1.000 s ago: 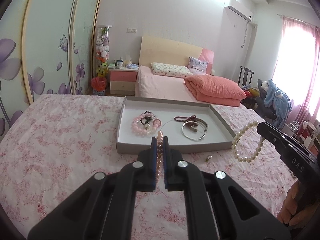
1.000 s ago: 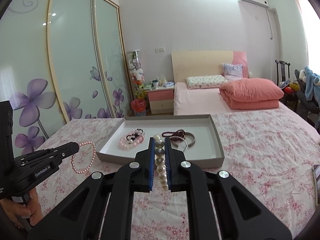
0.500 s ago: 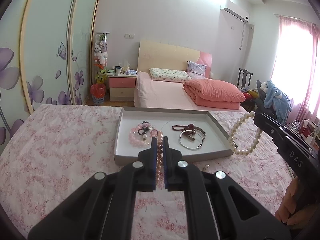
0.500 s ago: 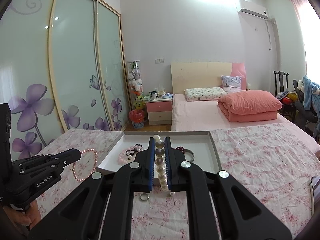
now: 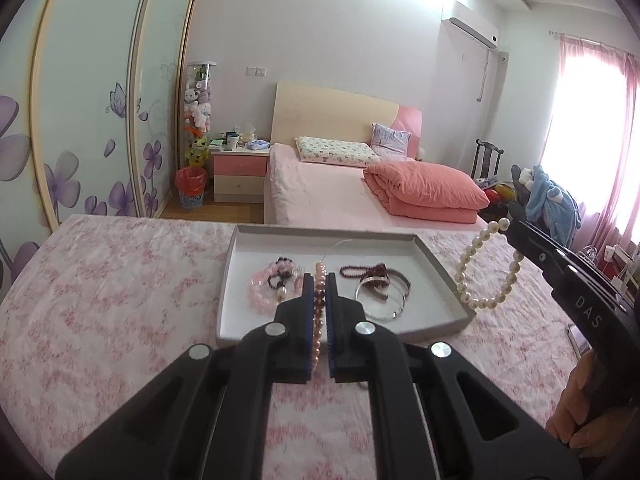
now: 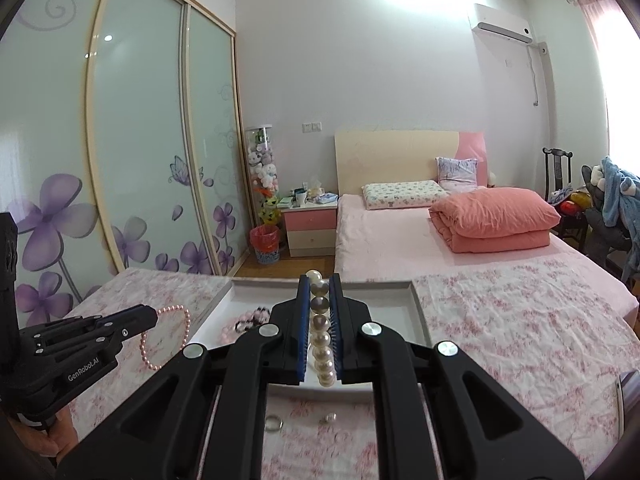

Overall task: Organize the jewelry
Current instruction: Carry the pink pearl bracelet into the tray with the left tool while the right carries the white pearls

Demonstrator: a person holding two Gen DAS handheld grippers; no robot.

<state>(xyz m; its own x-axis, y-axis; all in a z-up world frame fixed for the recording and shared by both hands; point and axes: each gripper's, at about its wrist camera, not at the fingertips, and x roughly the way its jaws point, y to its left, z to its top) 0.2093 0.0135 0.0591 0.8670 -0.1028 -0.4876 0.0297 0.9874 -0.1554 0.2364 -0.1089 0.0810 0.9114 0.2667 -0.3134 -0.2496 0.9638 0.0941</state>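
My left gripper [image 5: 319, 280] is shut on a pink pearl bracelet [image 5: 319, 312], held above the near edge of the grey tray [image 5: 442, 280]. The bracelet hangs as a loop in the right wrist view [image 6: 168, 334]. My right gripper [image 6: 319, 284] is shut on a white pearl bracelet [image 6: 322, 340], which hangs as a loop over the tray's right edge in the left wrist view [image 5: 486, 270]. In the tray lie a pale pink bead bracelet [image 5: 266, 290], a dark red bead string [image 5: 362, 270] and silver bangles [image 5: 384, 296].
The tray sits on a table with a pink floral cloth [image 5: 100, 300]. A small ring [image 6: 274, 423] and a small stud [image 6: 329, 419] lie on the cloth in front of the tray. A bed [image 6: 400, 240] stands beyond the table.
Both grippers have risen and tilted up, each keeping its bracelet. The tray sits lower in both views.
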